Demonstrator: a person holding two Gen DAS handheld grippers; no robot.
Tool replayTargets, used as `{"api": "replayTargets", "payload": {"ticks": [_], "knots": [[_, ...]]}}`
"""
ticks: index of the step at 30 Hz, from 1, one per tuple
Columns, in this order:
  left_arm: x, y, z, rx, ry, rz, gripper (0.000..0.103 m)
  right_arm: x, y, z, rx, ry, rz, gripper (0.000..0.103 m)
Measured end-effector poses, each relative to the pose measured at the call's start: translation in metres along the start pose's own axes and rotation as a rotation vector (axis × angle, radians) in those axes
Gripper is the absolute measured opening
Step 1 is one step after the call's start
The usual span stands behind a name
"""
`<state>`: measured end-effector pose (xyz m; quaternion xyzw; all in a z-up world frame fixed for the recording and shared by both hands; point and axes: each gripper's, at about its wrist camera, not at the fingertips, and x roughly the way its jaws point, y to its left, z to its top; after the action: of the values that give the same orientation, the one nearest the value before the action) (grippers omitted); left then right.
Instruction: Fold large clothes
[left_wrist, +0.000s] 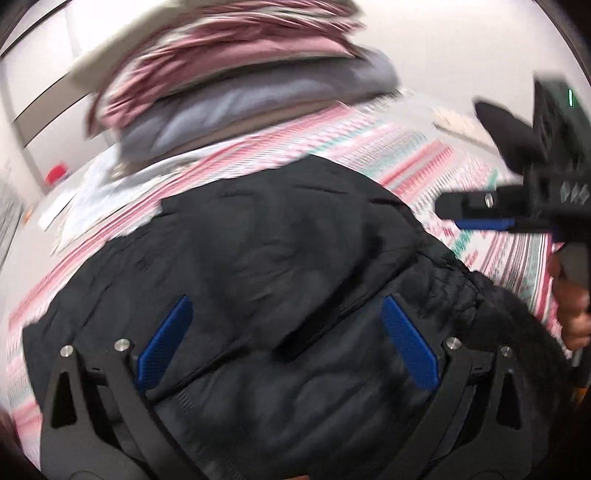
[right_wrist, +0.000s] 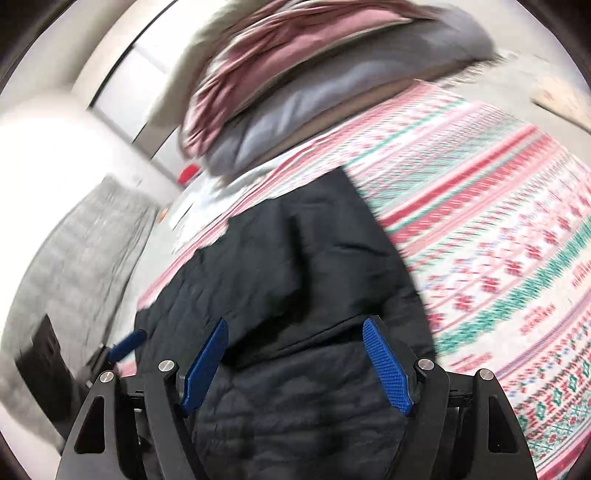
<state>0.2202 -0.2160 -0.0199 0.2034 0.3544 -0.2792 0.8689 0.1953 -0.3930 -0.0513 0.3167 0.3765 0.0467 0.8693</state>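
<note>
A large black padded jacket (left_wrist: 266, 258) lies on the patterned bedspread (left_wrist: 424, 162); it also shows in the right wrist view (right_wrist: 295, 258). My left gripper (left_wrist: 286, 306) is open just above the jacket, blue pads (left_wrist: 166, 339) spread wide with nothing between them. My right gripper (right_wrist: 295, 328) is open too, over the jacket's near part. The right gripper also shows from the side at the right edge of the left wrist view (left_wrist: 480, 214), held by a hand (left_wrist: 572, 306). Both views are motion-blurred.
A stack of folded pink and grey clothes (left_wrist: 240, 81) sits at the far side of the bed, also in the right wrist view (right_wrist: 314, 74). A small red object (left_wrist: 56, 172) lies at the far left. A grey textured surface (right_wrist: 85, 251) is at left.
</note>
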Motion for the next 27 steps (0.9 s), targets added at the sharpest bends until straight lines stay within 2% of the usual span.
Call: {"api": "replayTargets", "payload": {"ticks": [3,6,7,8,9,10,12,15,16,17,19,23,27], "knots": [[0.029,-0.02,0.012,0.062,0.006,0.019,0.092,-0.001,-0.009,0.006,0.035,-0.004,0.005,0.076],[0.056,-0.018,0.022,0.019,0.033,0.044,0.073,-0.004,-0.013,0.009,0.048,-0.015,0.006,0.076],[0.063,-0.014,0.025,-0.012,0.041,0.027,0.053,-0.005,-0.014,0.006,0.05,-0.019,0.007,0.076],[0.064,-0.008,0.026,-0.044,0.04,0.011,0.025,-0.004,-0.014,0.006,0.052,-0.022,0.009,0.076],[0.059,0.002,0.026,-0.103,0.029,-0.005,0.016,-0.002,-0.013,0.006,0.05,-0.023,0.007,0.076],[0.052,0.01,0.026,-0.156,0.006,-0.023,0.014,-0.001,-0.013,0.006,0.044,-0.026,-0.001,0.076],[0.026,0.035,0.017,-0.3,-0.072,-0.081,0.014,0.001,-0.01,0.006,0.021,-0.031,-0.021,0.076],[-0.012,0.085,-0.01,-0.501,-0.148,-0.119,0.017,0.007,-0.008,0.007,0.008,-0.031,-0.05,0.076],[-0.022,0.103,-0.025,-0.556,-0.157,-0.114,0.026,0.008,-0.008,0.006,0.011,-0.03,-0.051,0.076],[-0.027,0.117,-0.036,-0.587,-0.145,-0.114,0.047,0.011,-0.008,0.006,0.017,-0.024,-0.047,0.076],[-0.034,0.145,-0.065,-0.637,-0.109,-0.118,0.072,0.012,-0.007,0.006,0.022,-0.017,-0.041,0.076],[-0.047,0.19,-0.111,-0.736,-0.118,-0.131,0.075,0.013,-0.005,0.007,0.02,-0.012,-0.053,0.076],[-0.03,0.212,-0.123,-0.842,-0.096,-0.167,0.075,0.009,-0.018,0.013,0.044,-0.04,-0.081,0.076]]}}
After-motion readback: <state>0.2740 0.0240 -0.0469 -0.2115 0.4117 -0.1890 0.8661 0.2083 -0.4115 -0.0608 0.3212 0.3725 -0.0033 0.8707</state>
